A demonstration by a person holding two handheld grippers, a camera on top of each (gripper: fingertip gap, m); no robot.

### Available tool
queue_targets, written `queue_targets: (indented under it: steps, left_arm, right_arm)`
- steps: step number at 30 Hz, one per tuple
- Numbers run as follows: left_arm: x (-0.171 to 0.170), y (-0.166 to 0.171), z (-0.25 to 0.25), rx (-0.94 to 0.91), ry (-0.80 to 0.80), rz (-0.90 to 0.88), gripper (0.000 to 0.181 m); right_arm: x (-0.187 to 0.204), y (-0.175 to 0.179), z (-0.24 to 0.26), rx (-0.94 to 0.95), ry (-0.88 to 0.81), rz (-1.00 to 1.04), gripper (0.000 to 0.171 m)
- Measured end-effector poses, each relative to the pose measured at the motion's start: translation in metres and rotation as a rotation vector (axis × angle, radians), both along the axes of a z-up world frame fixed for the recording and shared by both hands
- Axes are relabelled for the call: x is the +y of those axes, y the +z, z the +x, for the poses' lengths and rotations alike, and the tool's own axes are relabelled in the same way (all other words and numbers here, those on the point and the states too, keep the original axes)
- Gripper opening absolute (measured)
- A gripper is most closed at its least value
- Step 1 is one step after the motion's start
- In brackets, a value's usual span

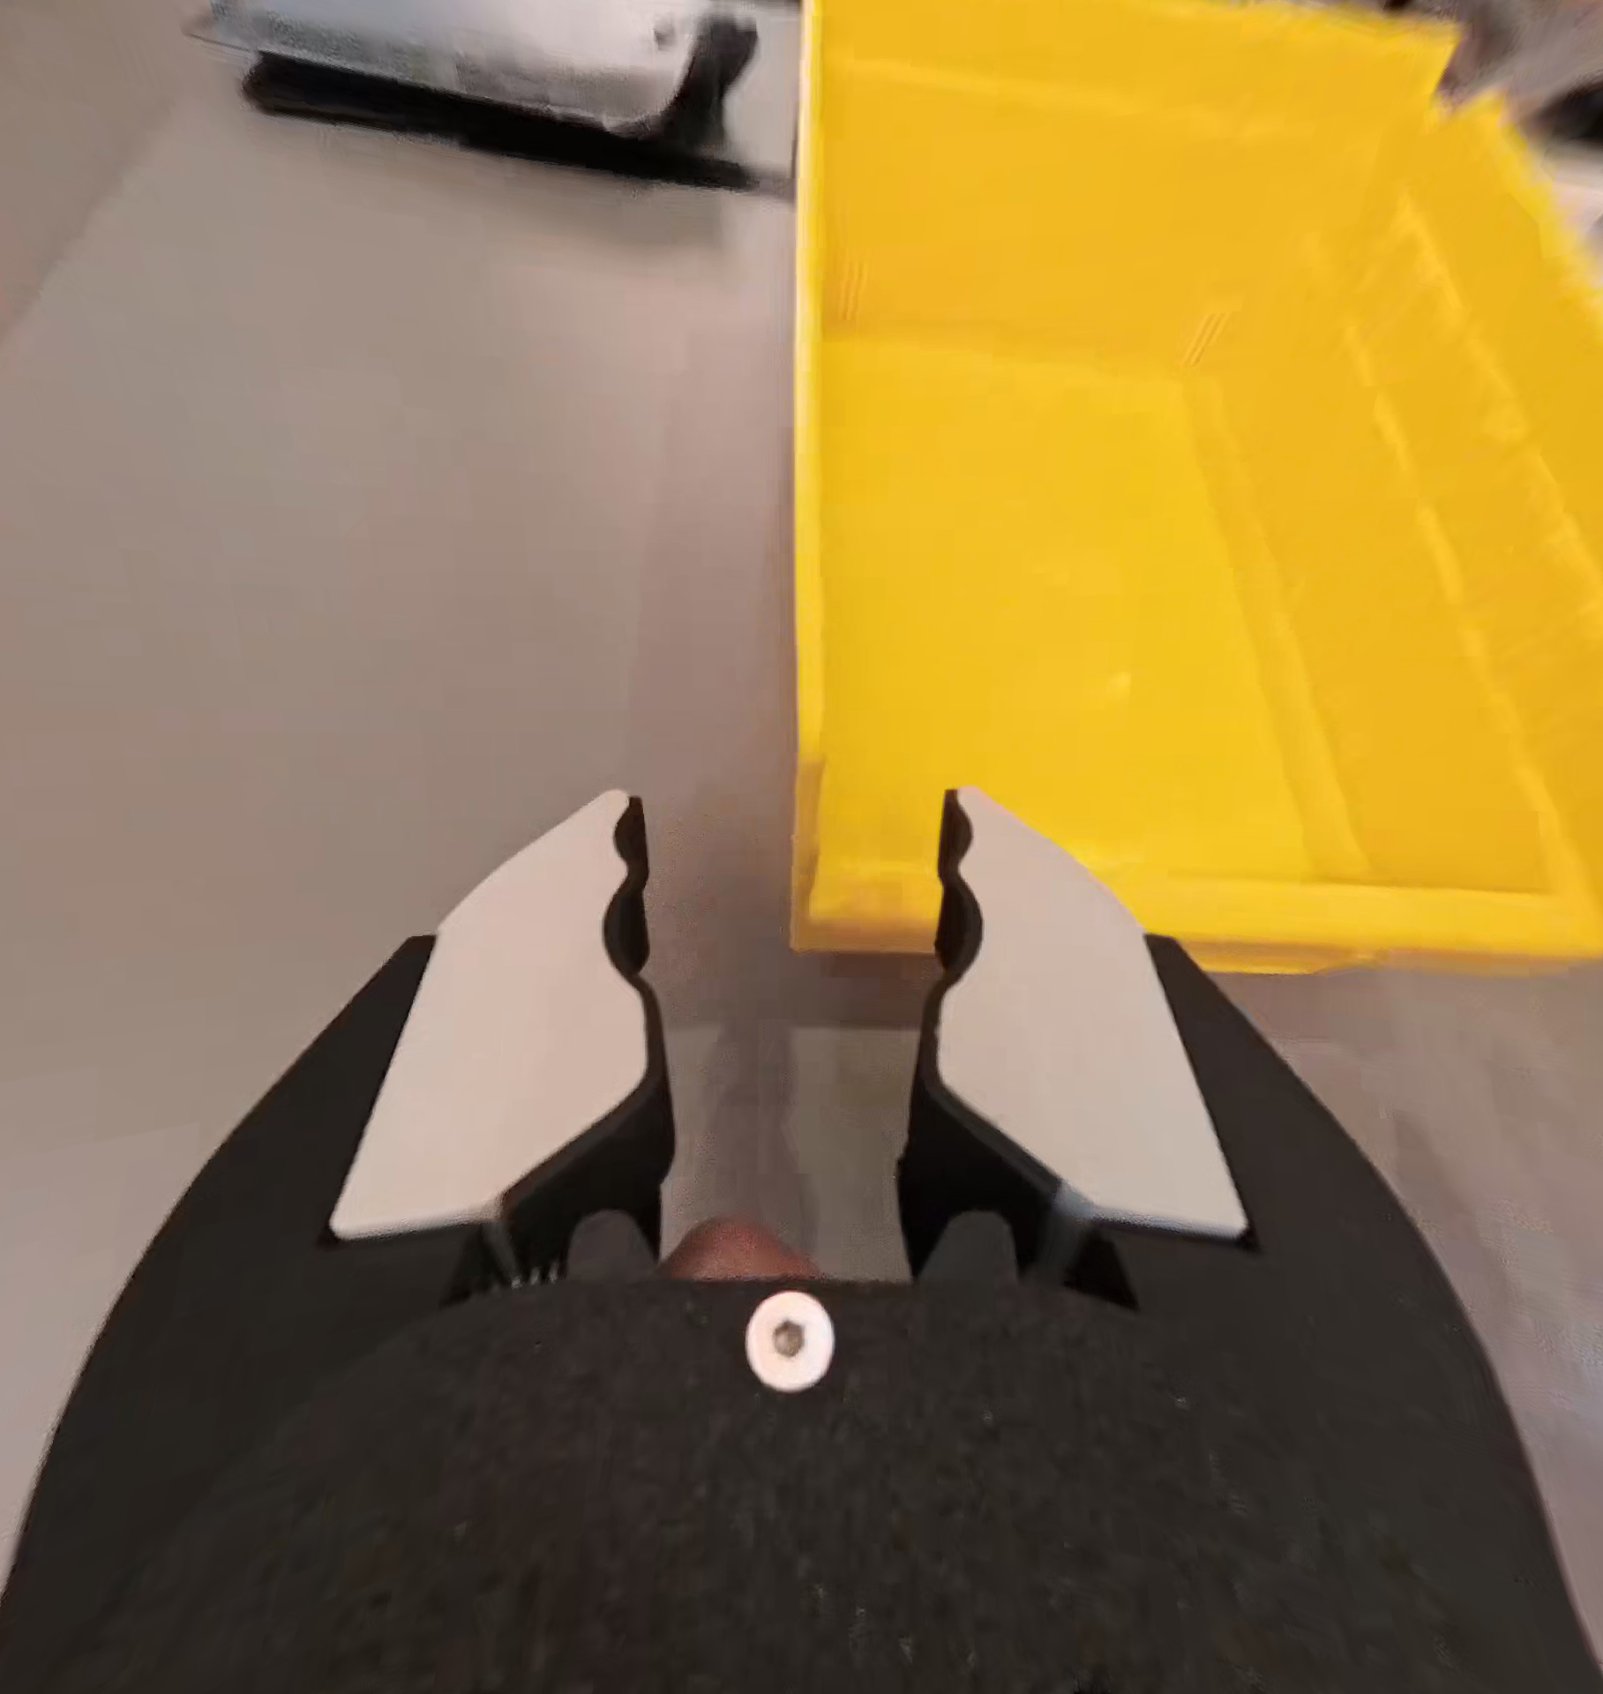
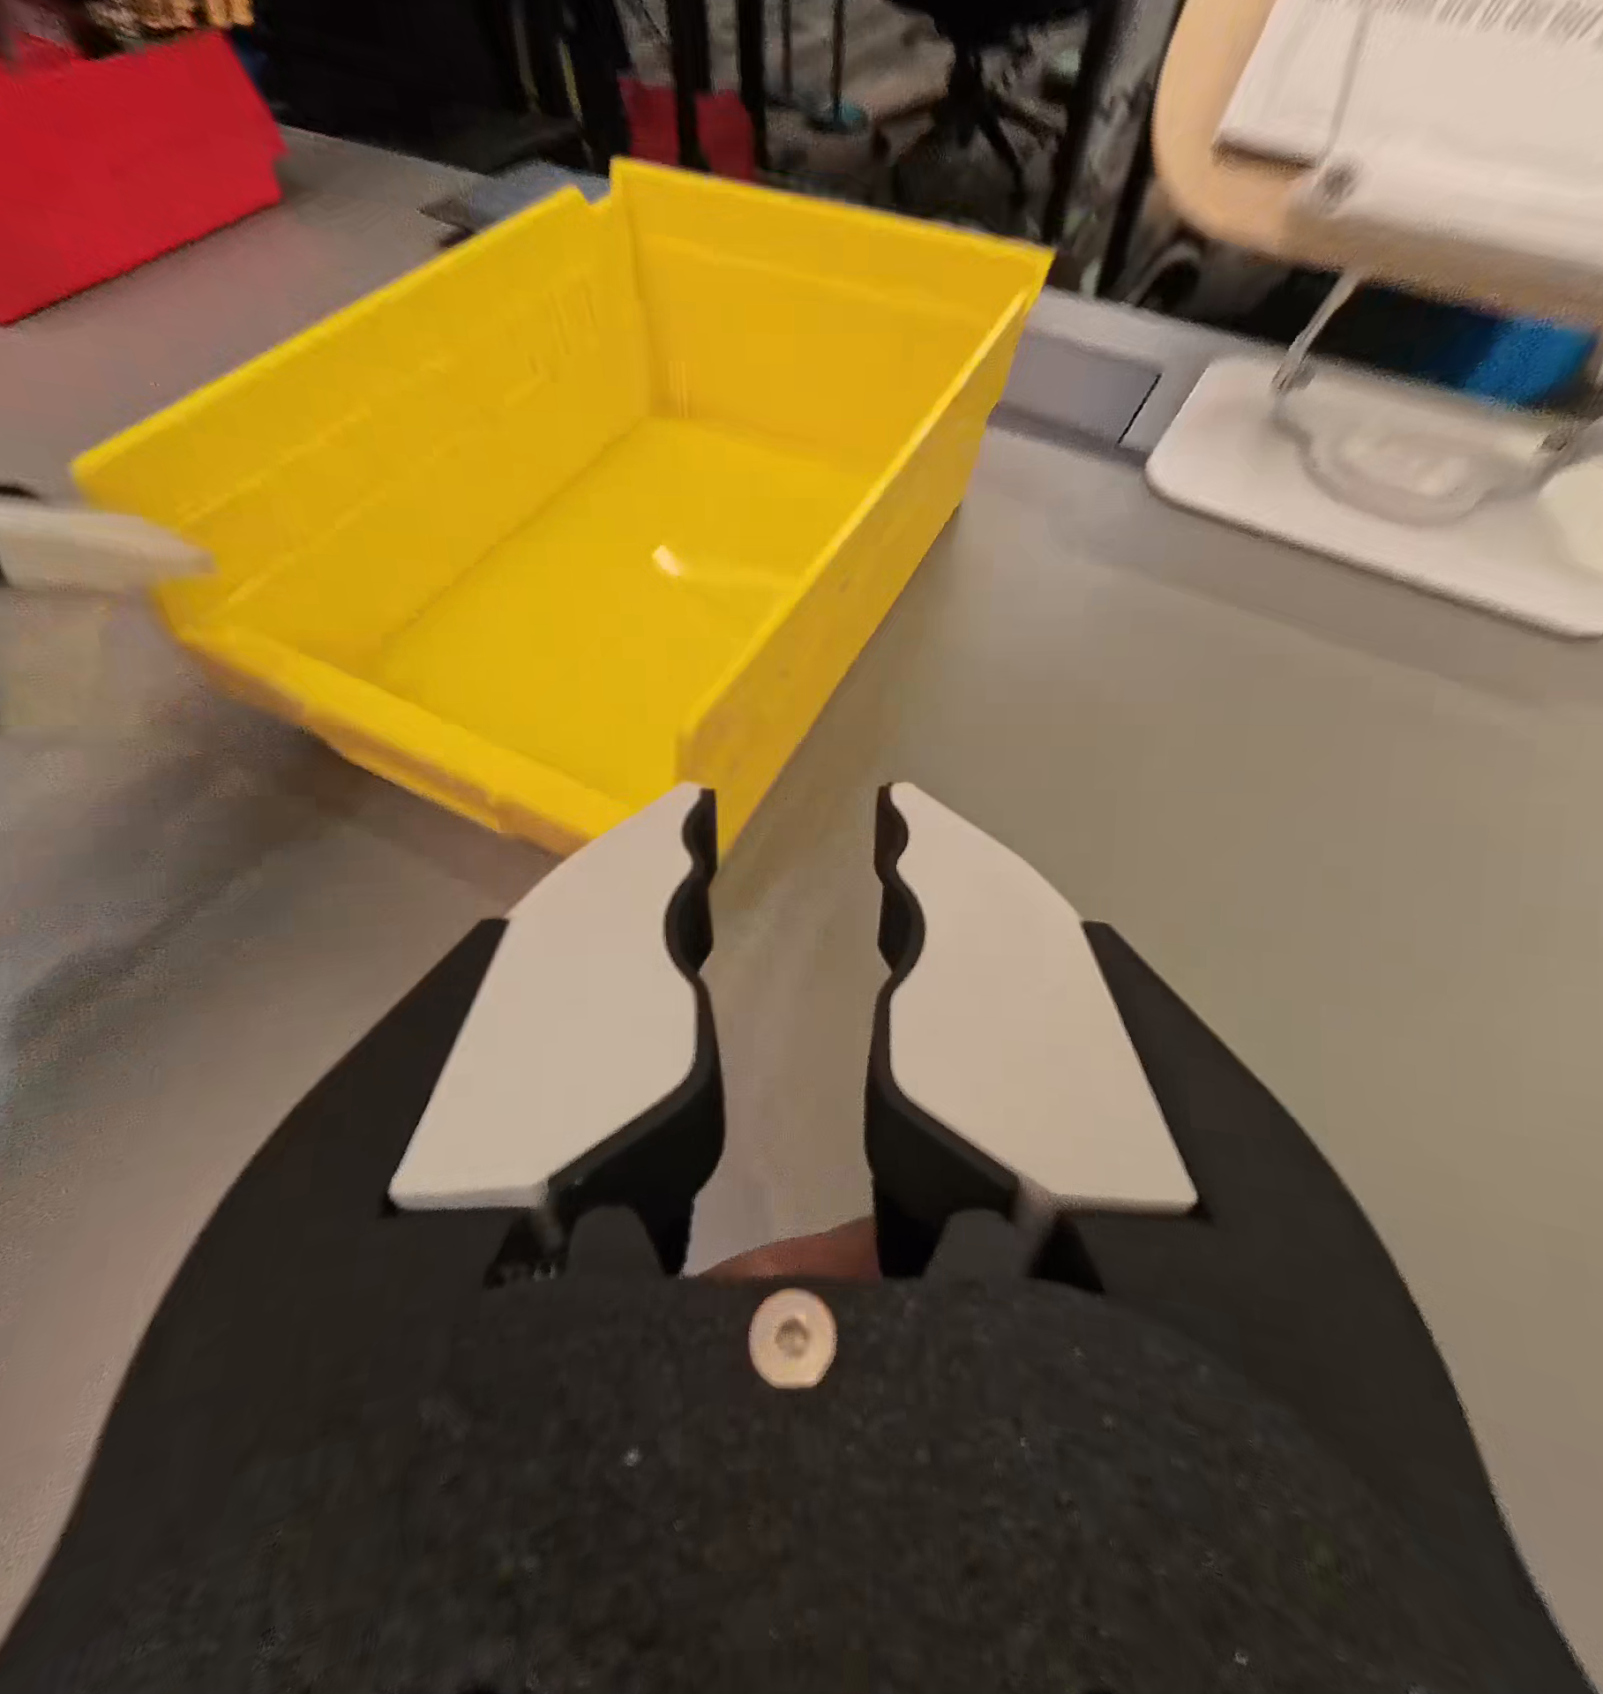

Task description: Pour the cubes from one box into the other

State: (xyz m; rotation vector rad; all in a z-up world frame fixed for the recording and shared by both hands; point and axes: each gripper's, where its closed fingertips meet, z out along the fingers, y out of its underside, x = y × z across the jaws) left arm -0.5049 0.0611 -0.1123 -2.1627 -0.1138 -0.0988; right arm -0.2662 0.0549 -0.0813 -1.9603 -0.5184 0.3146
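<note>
A yellow box stands open on the grey table, and I see no cubes inside it. It also shows in the left wrist view, to the right of my fingers. My left gripper is open and empty, at the box's near left corner. It shows in the right wrist view beside the box's left wall. My right gripper is open and empty, just outside the box's near right corner. A red box stands at the far left; its inside is hidden.
A white stand with a clear frame sits on the table to the right. A black and grey device lies at the far side in the left wrist view. The grey table spreads to the right of the box.
</note>
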Motion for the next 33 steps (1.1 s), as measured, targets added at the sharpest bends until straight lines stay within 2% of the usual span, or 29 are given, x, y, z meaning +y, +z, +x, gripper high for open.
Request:
queue_targets:
  steps: [3,6,9,12,15,17,19,23,33]
  left_arm:
    - [-0.025,0.041,0.007,-0.097,0.075,0.116,0.061]
    - [-0.040,0.053,0.044,-0.201,0.055,0.163,0.060]
    - [-0.052,0.035,0.097,-0.260,-0.079,0.116,0.057]
    - [-0.067,0.012,0.121,-0.182,-0.099,0.107,0.056]
    - [-0.070,-0.012,0.127,-0.048,-0.077,0.120,0.048]
    - [-0.067,-0.018,0.133,-0.037,-0.095,0.087,0.054]
    - [-0.066,-0.018,0.132,-0.030,-0.082,0.096,0.053]
    - [-0.065,-0.019,0.131,-0.025,-0.074,0.099,0.051]
    - [-0.067,-0.021,0.126,-0.038,-0.066,0.086,0.050]
  right_arm:
    - [-0.028,0.026,0.064,0.007,0.085,0.020,0.033]
    - [-0.038,0.030,0.156,0.106,0.011,-0.056,0.044]
    - [-0.042,0.017,0.284,0.086,-0.230,-0.018,0.044]
    - [-0.067,-0.008,0.406,0.044,-0.485,0.005,0.045]
    - [-0.100,-0.044,0.474,0.052,-0.606,-0.055,0.046]
    - [-0.105,-0.052,0.494,0.048,-0.644,-0.085,0.047]
    - [-0.104,-0.045,0.499,0.051,-0.652,-0.054,0.047]
    - [-0.101,-0.043,0.487,0.096,-0.617,-0.038,0.046]
    - [-0.100,-0.043,0.485,0.032,-0.620,-0.029,0.047]
